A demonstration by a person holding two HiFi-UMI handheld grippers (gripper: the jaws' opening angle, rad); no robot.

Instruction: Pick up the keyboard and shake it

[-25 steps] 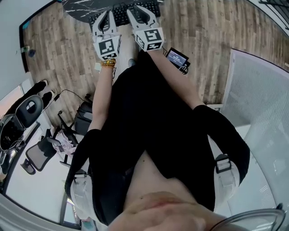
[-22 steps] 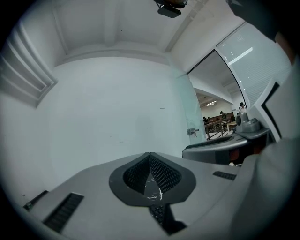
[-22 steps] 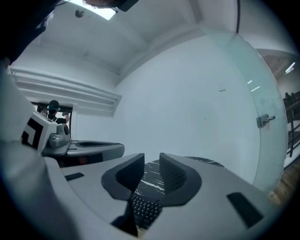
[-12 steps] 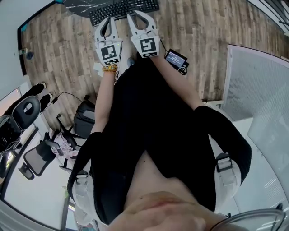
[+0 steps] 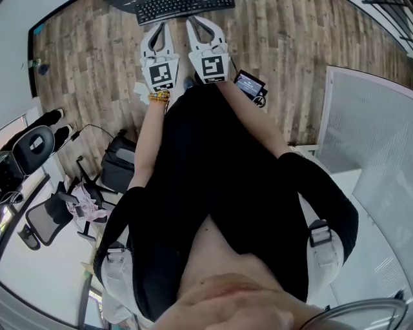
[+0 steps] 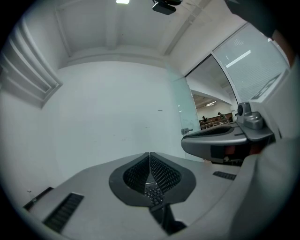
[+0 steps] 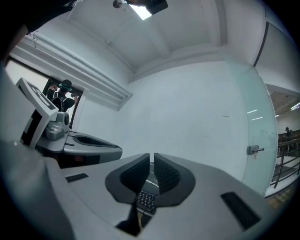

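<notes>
The left gripper (image 6: 149, 154) is clenched on nothing: in the left gripper view its two ribbed pads meet at the tips with no gap. The right gripper (image 7: 152, 155) is all but closed as well. Its jaws have just been closing, and in the right gripper view only a thin slit is left between the tips, with nothing caught in it. Through the hollow behind each pair of tips a few black keys of the keyboard (image 7: 146, 200) show lower down, clear of the pads.

From the head view, the person's bare forearms reach forward side by side, with a gold bracelet (image 5: 158, 97) on the left wrist. The left gripper (image 5: 159, 26) and the right gripper (image 5: 199, 20) point the same way, just beside each other, each with its black-and-white marker cube (image 5: 161, 74) facing up. Just beyond their tips, apart from them, the keyboard (image 5: 184, 8) lies flat on a dark tabletop (image 5: 124, 3) at the top edge of the picture.

Under the arms is a wood-plank floor (image 5: 310, 64). A small device with a lit screen (image 5: 250, 84) lies on it near the right forearm. Off to the left are a black bag (image 5: 119, 169) and an office chair (image 5: 39, 148). Ahead of both grippers stands a plain pale wall (image 6: 112, 108).
</notes>
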